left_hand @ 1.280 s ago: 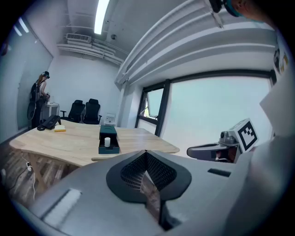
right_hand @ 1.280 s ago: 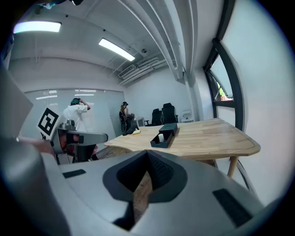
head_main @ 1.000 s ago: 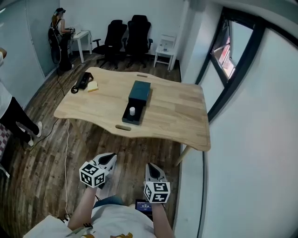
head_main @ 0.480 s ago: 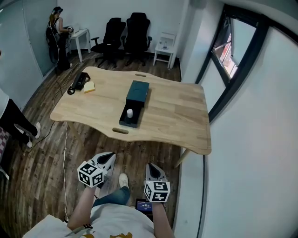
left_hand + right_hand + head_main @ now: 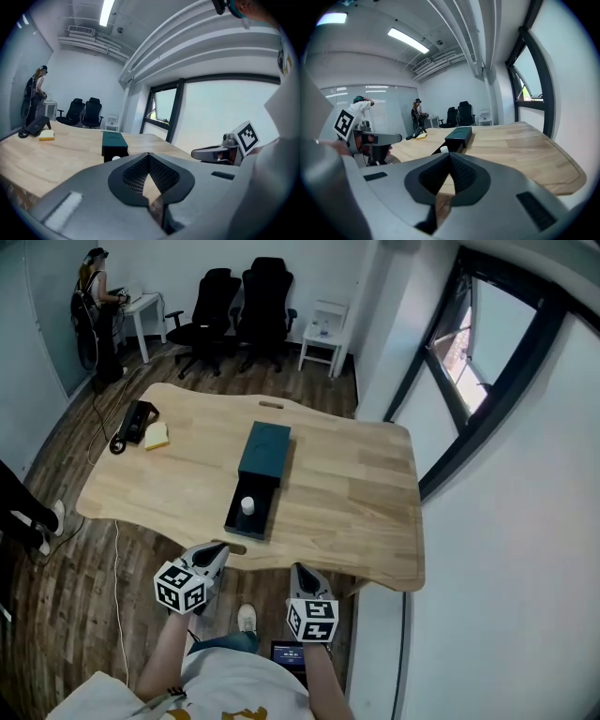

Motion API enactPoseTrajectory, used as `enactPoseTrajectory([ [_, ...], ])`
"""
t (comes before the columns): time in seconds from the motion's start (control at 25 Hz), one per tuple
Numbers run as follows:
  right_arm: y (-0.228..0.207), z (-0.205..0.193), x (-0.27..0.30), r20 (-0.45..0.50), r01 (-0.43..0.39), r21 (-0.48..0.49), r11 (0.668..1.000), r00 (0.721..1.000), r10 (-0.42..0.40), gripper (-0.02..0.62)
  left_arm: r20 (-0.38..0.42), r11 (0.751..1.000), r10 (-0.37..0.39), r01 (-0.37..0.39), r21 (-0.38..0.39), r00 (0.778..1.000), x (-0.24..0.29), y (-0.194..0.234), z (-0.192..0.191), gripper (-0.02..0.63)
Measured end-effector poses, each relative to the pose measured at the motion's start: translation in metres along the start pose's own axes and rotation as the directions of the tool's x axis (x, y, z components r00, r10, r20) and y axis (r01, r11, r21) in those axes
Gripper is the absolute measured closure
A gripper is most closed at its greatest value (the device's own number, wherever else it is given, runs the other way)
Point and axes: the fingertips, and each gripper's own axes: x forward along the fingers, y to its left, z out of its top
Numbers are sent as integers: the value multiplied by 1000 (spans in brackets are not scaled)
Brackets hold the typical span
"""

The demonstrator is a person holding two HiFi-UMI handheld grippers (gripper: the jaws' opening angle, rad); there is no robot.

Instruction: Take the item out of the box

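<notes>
A: Wood all across, a pale table [image 5: 356,493] with a wavy near edge. On top of it?

B: Dark green box [image 5: 263,452], lying lengthwise near the middle. Black tray [image 5: 253,526] slid out of it toward the near edge.

A: And the item [image 5: 247,505]?

B: Small, white, upright. Sits in that open tray, roughly at its centre, uncovered. Well apart from both grippers.

A: Left gripper [image 5: 217,547]?

B: Held at the near edge of the table, just left of the tray's near end. Jaws pressed together, pads meeting tip to tip, gripping nothing. Points across the table, box and tray ahead and slightly left in the left gripper view.

A: Right gripper [image 5: 302,568]?

B: Beside the left one, at the same near edge, to the right of the tray. Jaws closed as well, pads together and empty. Aimed toward the box, with the white item visible past the jaw tips in the right gripper view.

A: Elsewhere on the table?

B: Black handset [image 5: 137,419] with a cable at the far left corner, yellow pad [image 5: 157,434] just beside it.

A: Beyond the table?

B: 2 black chairs [image 5: 208,298] by the far wall, a person [image 5: 91,287] standing at the far left, a dark-framed window [image 5: 469,362] on the right.
</notes>
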Motion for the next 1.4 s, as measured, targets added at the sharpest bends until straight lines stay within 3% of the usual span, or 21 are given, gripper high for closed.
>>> enactPoseTrajectory([
  [0.24, -21, 53, 91, -3, 4, -37, 999, 1000, -4, 589, 1, 1000, -10, 10, 11, 1000, 74, 70, 48, 604],
  [0.48, -36, 68, 139, -1, 22, -36, 999, 1000, -22, 589, -23, 1000, -13, 14, 2, 1000, 111, 110, 53, 604],
  [0.64, -46, 69, 149, -12, 37, -7, 999, 999, -37, 589, -61, 1000, -10, 9, -10, 998, 122, 119, 46, 604],
  [1.2, -81, 74, 183, -59, 28, -13, 1000, 998, -29, 589, -37, 999, 39, -40, -12, 999, 165, 143, 59, 604],
  [1.4, -87, 67, 187, -84, 30, -10, 999, 996, -31, 589, -74, 999, 32, -33, -20, 997, 171, 143, 46, 604],
])
